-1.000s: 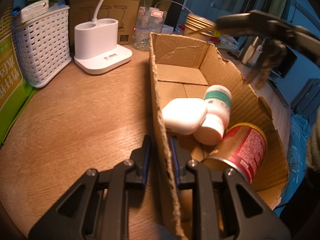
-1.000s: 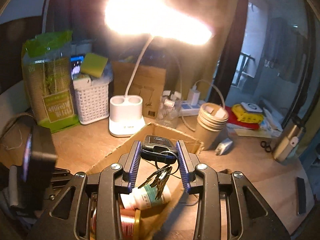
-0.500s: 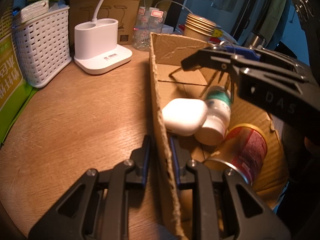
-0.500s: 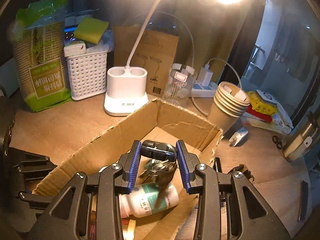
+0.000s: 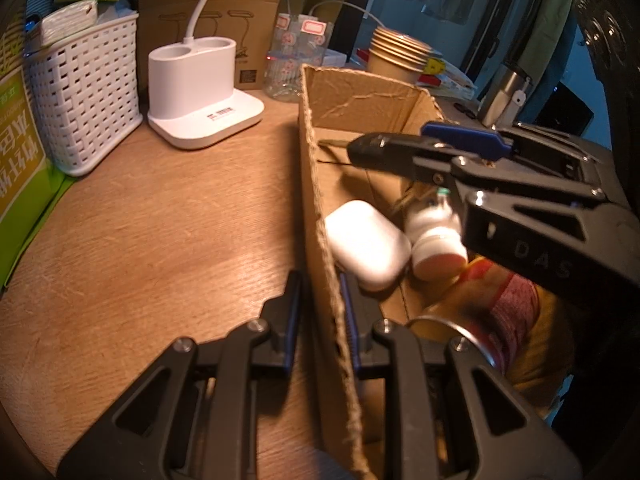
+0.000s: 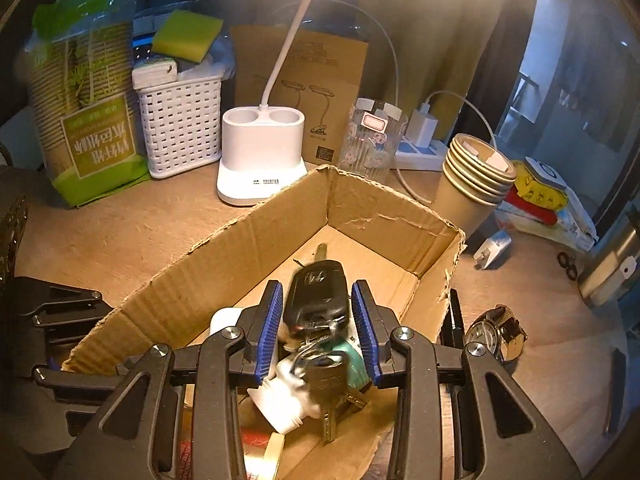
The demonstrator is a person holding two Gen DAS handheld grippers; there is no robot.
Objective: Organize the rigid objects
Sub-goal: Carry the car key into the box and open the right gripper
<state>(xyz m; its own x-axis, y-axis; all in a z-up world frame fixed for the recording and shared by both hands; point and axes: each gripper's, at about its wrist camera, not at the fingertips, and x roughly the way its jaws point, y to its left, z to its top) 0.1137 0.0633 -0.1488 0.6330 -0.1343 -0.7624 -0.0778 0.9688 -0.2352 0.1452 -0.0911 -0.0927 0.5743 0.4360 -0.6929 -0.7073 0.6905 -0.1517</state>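
An open cardboard box (image 5: 360, 92) (image 6: 256, 236) stands on the wooden table. Inside lie a white earbud case (image 5: 366, 250), a white bottle (image 5: 434, 236) (image 6: 280, 396) and a red can (image 5: 504, 304). My left gripper (image 5: 318, 312) is shut on the box's near left wall. My right gripper (image 6: 318, 320) hangs over the box with its jaws apart. A black car key fob (image 6: 318, 296) with a bunch of keys (image 6: 328, 380) sits loose between them, over the bottle. The right gripper also shows in the left wrist view (image 5: 400, 148).
A white lamp base (image 5: 200, 88) (image 6: 262, 160), a white basket (image 5: 84, 92) (image 6: 180, 120), a glass jar (image 6: 372, 136) and stacked paper cups (image 6: 476, 184) stand behind the box. A wristwatch (image 6: 494, 332), a black pen (image 6: 454, 312) and a charger plug (image 6: 492, 248) lie right of the box.
My right gripper has come down into the box and its jaws have opened. The key fob and keys have slipped free between them. The left gripper holds still on the box wall.
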